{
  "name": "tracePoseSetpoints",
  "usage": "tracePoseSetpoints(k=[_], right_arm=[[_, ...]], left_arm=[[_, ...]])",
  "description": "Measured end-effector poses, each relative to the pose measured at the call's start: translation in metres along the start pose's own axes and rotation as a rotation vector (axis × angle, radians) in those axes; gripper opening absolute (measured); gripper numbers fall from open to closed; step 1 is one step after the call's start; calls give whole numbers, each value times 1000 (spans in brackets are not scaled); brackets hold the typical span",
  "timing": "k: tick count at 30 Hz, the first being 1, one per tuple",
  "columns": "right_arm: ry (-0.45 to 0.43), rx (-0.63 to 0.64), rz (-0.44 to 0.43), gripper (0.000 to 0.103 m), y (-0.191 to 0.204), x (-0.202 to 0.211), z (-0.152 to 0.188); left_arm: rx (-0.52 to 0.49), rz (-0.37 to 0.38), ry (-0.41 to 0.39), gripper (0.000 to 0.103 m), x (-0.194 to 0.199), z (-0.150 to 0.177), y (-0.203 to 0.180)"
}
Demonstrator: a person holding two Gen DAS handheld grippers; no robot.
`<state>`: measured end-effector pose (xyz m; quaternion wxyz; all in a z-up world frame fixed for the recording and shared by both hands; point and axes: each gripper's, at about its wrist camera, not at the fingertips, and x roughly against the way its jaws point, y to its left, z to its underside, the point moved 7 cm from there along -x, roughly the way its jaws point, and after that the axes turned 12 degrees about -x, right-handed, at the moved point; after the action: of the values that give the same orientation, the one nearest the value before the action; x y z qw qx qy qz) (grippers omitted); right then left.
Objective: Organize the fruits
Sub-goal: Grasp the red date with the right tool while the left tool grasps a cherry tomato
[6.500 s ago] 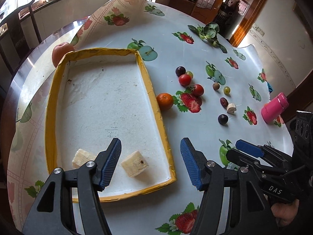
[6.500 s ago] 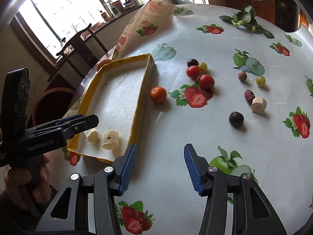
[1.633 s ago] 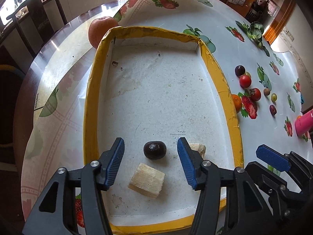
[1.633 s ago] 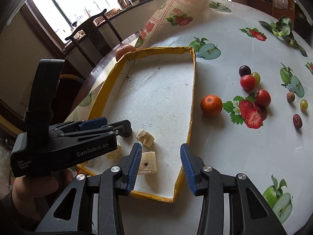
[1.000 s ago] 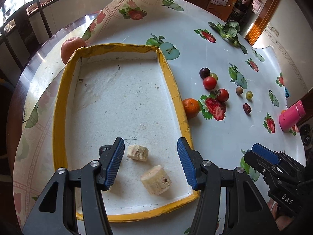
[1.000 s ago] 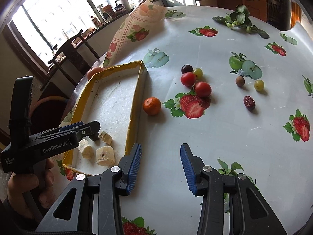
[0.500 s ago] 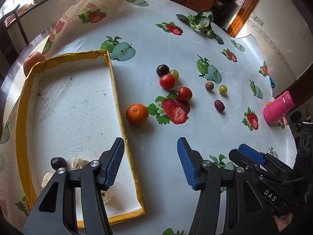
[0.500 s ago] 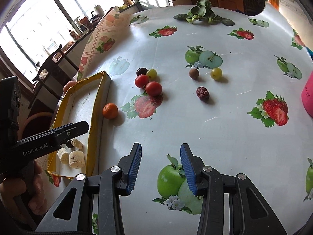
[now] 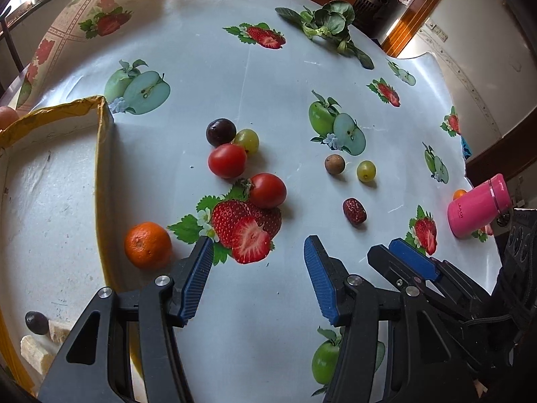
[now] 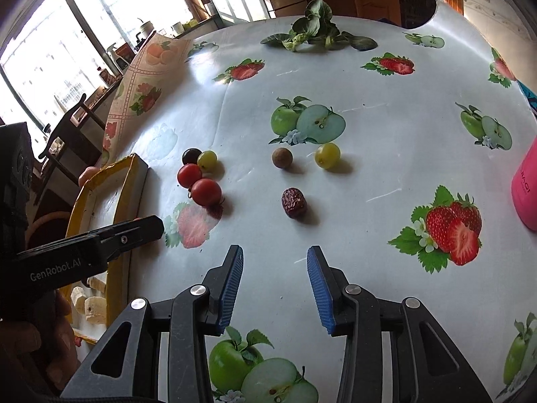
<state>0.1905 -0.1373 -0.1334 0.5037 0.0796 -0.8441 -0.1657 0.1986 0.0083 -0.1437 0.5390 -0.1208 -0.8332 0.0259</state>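
The yellow-rimmed tray (image 9: 99,154) sits at the left of the bench. In its near corner lie a dark plum (image 9: 36,321) and pale banana pieces (image 9: 33,349), close together.

Just outside the tray's right wall rests a tangerine (image 9: 147,245). Further out on the fruit-printed tablecloth (image 9: 268,77) stands a tight cluster: a dark grape (image 9: 221,131), a green grape (image 9: 247,141) touching it, and two tomatoes (image 9: 227,160), one of them (image 9: 267,190) a little apart toward the near side. To the right lie a brown longan (image 9: 334,164) and a second green grape (image 9: 365,170) side by side, with a red date (image 9: 354,211) nearer the grippers. A pink flask (image 9: 478,205) lies at the right edge, and leafy greens (image 9: 327,23) at the far side. An apple (image 9: 7,117) shows behind the tray.

The left gripper (image 9: 256,278) hovers over the cloth, jaws spread wide and holding nothing. The right gripper (image 10: 274,287) hangs short of the date, jaws likewise parted and empty.

Windows (image 10: 84,33) and a dark chair (image 10: 67,127) stand beyond the bench.
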Motion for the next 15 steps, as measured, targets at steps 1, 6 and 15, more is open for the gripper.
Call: tracePoseSetpoints(k=[1, 6, 15], right_arm=[[0, 2, 3, 40, -1, -5, -5], [6, 28, 47, 40, -7, -34, -22], [0, 20, 64, 21, -15, -44, -27]], left_arm=[[7, 4, 6, 55, -6, -2, -1], [24, 1, 19, 55, -29, -13, -1], [-19, -65, 5, 53, -52, -35, -8]])
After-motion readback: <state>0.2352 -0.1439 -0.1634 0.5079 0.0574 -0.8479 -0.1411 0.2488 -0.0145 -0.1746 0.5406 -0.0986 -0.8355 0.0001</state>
